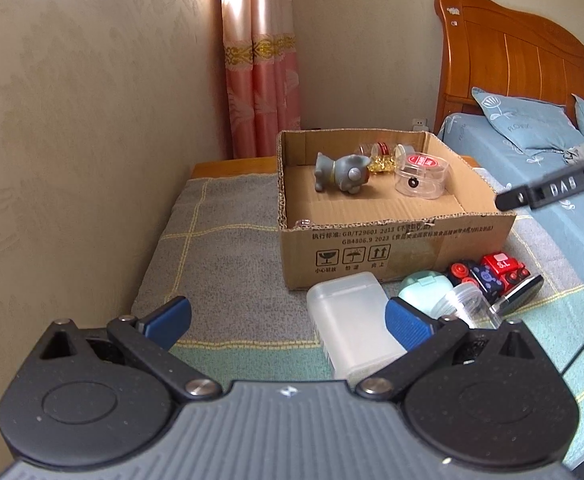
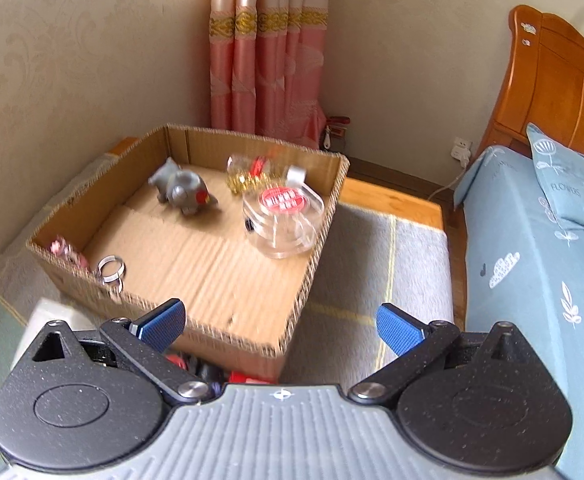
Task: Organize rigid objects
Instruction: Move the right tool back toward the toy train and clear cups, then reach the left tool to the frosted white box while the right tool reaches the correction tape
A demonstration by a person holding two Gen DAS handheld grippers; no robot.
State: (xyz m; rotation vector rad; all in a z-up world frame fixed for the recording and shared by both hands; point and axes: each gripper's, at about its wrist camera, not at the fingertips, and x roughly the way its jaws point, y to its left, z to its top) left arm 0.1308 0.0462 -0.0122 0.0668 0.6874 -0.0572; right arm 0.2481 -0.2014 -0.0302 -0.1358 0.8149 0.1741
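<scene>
The frosted white container [image 1: 352, 320] lies on the checked mat [image 1: 220, 256], just outside the cardboard box's [image 1: 396, 256] near wall, beside a mint case [image 1: 424, 286], a clear jar [image 1: 472, 300] and red toy blocks [image 1: 500, 268]. The left gripper [image 1: 288, 322] is spread wide and empty; the right gripper [image 2: 280, 320] likewise, above the box's near corner. The container is probably best gripped across its narrow sides, then lifted clear of the wall.

Left gripper [image 1: 288, 320] jaws spread wide, nothing between them, low over checked cloth [image 1: 220, 264]. Frosted white container [image 1: 350, 320] lies just ahead, near cardboard box [image 1: 392, 248]. Box holds grey elephant figurine [image 1: 342, 172] and clear round case [image 1: 422, 176].
</scene>
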